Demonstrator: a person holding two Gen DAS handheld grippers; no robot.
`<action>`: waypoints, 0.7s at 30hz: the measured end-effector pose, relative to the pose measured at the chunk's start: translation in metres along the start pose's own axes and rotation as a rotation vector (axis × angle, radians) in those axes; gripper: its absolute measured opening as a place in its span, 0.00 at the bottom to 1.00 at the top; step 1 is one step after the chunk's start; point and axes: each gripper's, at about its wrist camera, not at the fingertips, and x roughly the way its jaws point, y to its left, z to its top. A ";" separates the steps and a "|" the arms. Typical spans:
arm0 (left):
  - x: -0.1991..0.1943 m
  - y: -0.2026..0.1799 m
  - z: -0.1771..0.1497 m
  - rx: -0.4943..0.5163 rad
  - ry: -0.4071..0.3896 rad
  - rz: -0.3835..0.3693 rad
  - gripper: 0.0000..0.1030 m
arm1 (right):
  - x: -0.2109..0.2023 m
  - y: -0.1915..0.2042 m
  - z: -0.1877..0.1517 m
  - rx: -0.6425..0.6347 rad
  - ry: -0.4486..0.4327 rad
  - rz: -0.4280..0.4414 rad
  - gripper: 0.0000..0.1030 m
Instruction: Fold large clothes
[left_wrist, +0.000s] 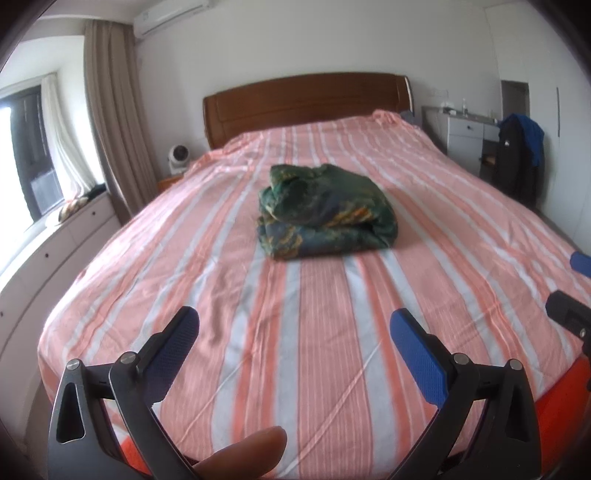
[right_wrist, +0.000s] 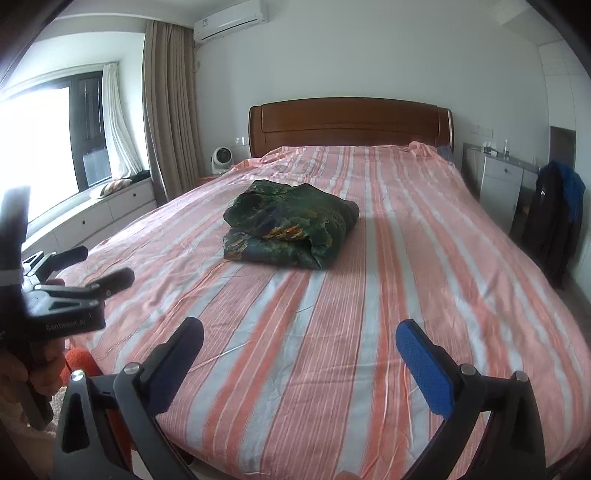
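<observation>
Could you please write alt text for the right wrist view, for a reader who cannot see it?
A folded dark green patterned garment lies mid-bed on a pink-and-white striped sheet, untouched. The right gripper hovers near the foot with jaws open and empty; the left gripper is at the left edge, also open.

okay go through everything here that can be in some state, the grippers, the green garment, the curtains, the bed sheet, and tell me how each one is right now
left gripper: open, empty, above the near end of the bed.
right gripper: open, empty, also above the near end.
green patterned garment: folded into a bundle, lying mid-bed, untouched.
striped sheet: spread over the bed, lightly wrinkled.
brown curtain: drawn aside, window uncovered.
air conditioner: running or not, cannot tell.
</observation>
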 end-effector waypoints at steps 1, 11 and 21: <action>0.000 0.000 0.002 0.002 0.006 -0.001 1.00 | 0.001 0.000 0.003 -0.002 0.005 -0.003 1.00; 0.001 0.000 0.001 -0.002 0.033 -0.012 1.00 | 0.020 0.009 0.015 0.028 0.116 -0.087 1.00; 0.005 -0.011 -0.005 0.042 0.079 0.035 1.00 | 0.021 0.009 0.014 0.017 0.149 -0.149 1.00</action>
